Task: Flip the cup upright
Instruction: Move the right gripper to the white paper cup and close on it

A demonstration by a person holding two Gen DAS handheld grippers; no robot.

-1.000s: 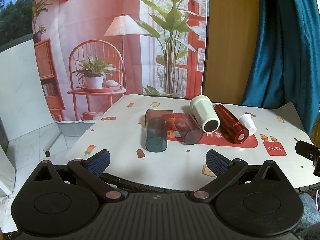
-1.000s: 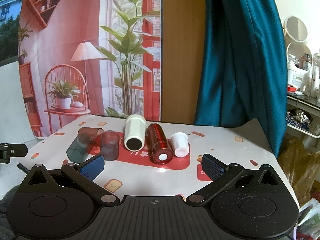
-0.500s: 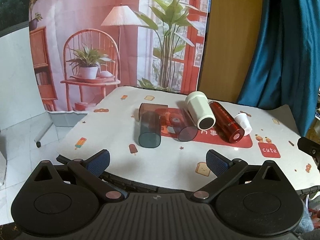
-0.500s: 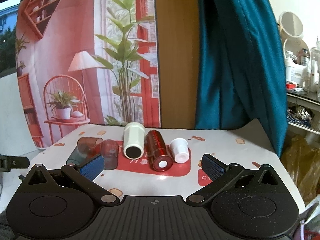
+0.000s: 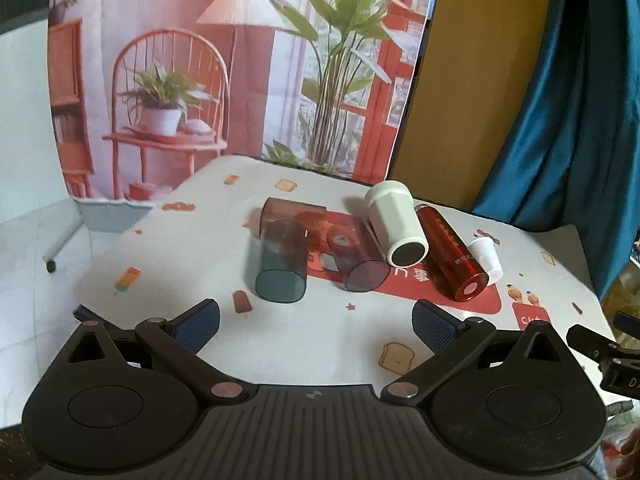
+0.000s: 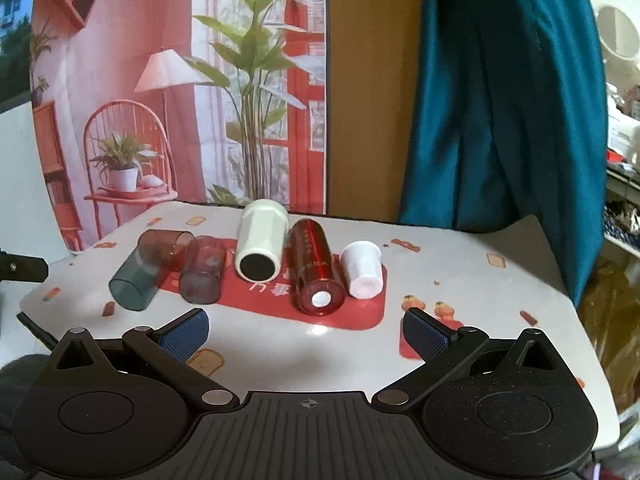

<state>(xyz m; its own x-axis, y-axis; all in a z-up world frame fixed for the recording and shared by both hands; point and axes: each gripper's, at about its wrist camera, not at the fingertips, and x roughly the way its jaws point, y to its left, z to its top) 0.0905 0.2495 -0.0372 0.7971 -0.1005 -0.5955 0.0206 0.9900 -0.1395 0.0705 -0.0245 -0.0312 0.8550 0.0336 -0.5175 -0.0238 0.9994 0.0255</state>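
The left gripper (image 5: 316, 322) is hovering over the near edge of the table (image 5: 312, 344) with its blue-padded fingers (image 5: 196, 322) spread wide and holding nothing. The right gripper (image 6: 306, 330) is likewise hanging spread apart and empty above the table's front edge, its pads (image 6: 426, 334) well apart from the cups.

Six cups are lying on their sides in a row across the patterned tablecloth, most of them over a red mat (image 6: 360, 312). At the left, a teal see-through cup (image 5: 280, 264) is lying with one end toward the cameras, and a brown see-through cup (image 5: 292, 216) is lying crosswise just behind it, touching it. Just beside them a purple tinted cup (image 5: 356, 258) is resting, then a cream cup (image 5: 396, 222) showing a dark round end. A red shiny cup (image 5: 450, 254) is lying against the cream one, and a small white cup (image 5: 486, 258) is sitting just beside the red one at the right end.

Behind the table a printed backdrop (image 6: 180, 80) and a teal curtain (image 6: 500, 100) are hanging.
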